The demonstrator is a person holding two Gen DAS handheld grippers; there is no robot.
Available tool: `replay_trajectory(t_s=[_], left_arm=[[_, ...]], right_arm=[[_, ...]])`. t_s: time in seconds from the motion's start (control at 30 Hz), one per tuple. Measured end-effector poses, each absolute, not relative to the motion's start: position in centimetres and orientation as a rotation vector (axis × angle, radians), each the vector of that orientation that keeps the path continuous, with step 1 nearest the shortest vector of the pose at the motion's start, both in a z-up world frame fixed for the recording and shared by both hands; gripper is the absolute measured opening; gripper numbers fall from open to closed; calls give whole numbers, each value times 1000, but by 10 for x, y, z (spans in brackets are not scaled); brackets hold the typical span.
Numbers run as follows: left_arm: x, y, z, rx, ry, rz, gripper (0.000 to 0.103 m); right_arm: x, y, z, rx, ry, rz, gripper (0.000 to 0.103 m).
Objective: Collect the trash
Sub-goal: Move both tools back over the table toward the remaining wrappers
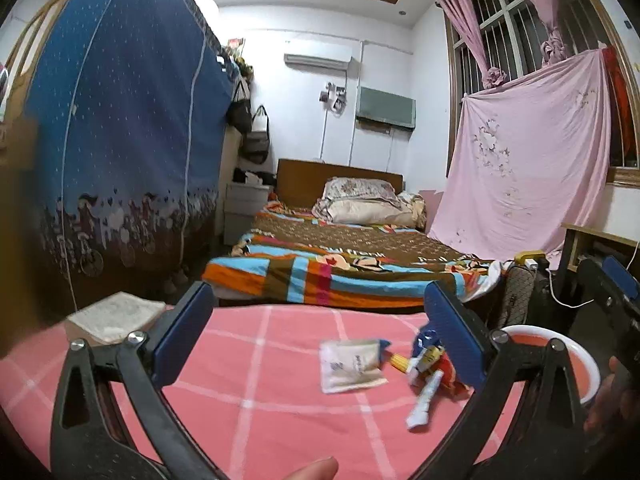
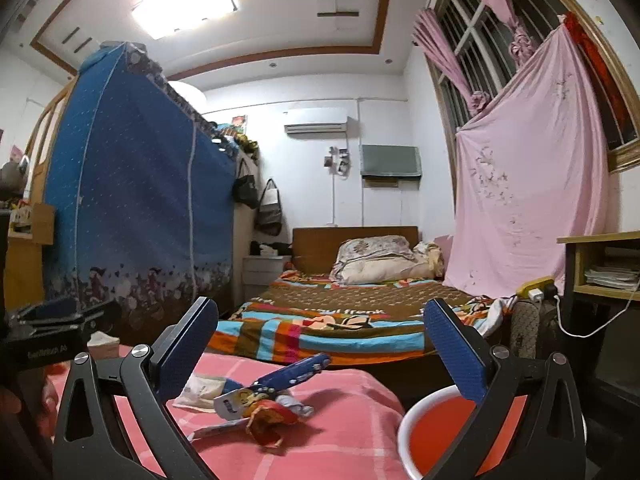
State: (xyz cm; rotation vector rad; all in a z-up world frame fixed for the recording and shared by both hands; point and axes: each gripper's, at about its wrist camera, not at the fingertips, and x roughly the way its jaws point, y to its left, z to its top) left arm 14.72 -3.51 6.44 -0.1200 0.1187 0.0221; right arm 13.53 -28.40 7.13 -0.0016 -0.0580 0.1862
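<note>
Hovering Over Trash on a Pink Cloth

Left wrist view: the left gripper [image 1: 316, 328] was held with its jaws spread wide and nothing between the pads. Below it a pink checked cloth [image 1: 248, 384] was seen. A white sachet [image 1: 350, 366] lay flat on the cloth, and just to its right a heap of wrappers [image 1: 430, 364] was found, partly hidden by the right finger. A bowl [image 1: 576, 344] with a white rim and red inside stood at the cloth's right edge. A folded towel [image 1: 114, 316] lay at the far left. A fingertip [image 1: 310, 470] showed at the bottom edge. The right gripper [image 1: 616, 292] was seen at the right border.

Right wrist view: the right gripper [image 2: 320, 344] was likewise released, jaws wide, with nothing clamped. The wrappers [image 2: 264, 404] were piled on the cloth [image 2: 344, 412] between and below the fingers, the sachet [image 2: 202, 392] beside them to the left. The bowl [image 2: 408, 420] sat near the right finger. The left gripper [image 2: 56, 320] was glimpsed at the left. A bed [image 2: 340, 320] lay beyond.
</note>
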Motion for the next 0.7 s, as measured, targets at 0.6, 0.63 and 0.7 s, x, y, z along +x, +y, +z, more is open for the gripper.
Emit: replay_trajectory(t_s=[0.6,0.63,0.7], left_arm=[[212,-23,34,-178,423,-64,80],[217,-24,31,-178,453,-79,75],[226,-28,26,-181,512,-116,70]], right_arm=[[197,-251,42,-61,308,250,80],[200,-250,40,-59,329,257,79],[205,-248,36,-55,375,270,73]])
